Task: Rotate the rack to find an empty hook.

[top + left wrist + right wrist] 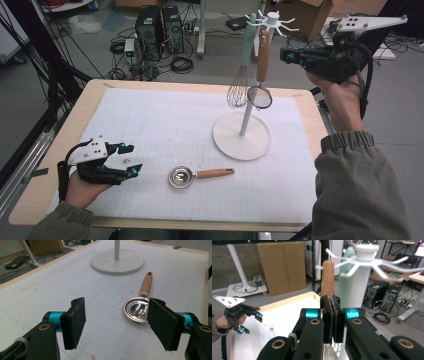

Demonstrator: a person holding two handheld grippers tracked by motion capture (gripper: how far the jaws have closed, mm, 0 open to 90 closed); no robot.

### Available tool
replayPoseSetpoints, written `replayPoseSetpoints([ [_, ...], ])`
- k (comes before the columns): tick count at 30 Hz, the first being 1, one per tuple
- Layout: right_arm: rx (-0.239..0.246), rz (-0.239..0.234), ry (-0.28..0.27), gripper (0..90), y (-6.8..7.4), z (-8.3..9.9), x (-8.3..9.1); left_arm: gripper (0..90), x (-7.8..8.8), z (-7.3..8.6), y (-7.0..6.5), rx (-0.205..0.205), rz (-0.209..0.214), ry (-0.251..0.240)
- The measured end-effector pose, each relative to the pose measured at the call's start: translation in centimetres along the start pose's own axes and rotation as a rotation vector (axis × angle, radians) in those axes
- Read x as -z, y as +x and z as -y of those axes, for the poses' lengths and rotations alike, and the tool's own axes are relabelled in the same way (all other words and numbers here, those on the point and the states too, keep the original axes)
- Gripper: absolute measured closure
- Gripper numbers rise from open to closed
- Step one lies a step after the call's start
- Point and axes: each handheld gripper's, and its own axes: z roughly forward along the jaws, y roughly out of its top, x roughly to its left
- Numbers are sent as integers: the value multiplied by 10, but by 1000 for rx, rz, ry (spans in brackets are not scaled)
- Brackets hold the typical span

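On mat: spoon (197, 175) handle points right | left fingers (76, 321) apart | right fingers (333, 315) together

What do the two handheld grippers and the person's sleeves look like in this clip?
Both the left gripper and the right gripper are black, with cyan collars behind flat black pads, brass-coloured pivot rings, a pale three-cornered top plate and a trailing black cable. The sleeves are olive-grey with elastic cuffs.

Right gripper view: rack hooks (387, 265) motion-blurred; the closed right gripper (333, 320) hides the lower wooden handle (328, 277) and green handle (345, 287). Left gripper view: stand pole (116, 248) cut off at top edge; spoon bowl (136, 308) partly behind one pad.
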Motion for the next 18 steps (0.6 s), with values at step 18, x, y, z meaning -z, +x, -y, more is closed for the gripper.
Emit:
replayPoseSetpoints([
  [18, -4, 53, -10, 897, -11, -21, 2, 319, -2, 0, -1, -4, 13, 2],
])
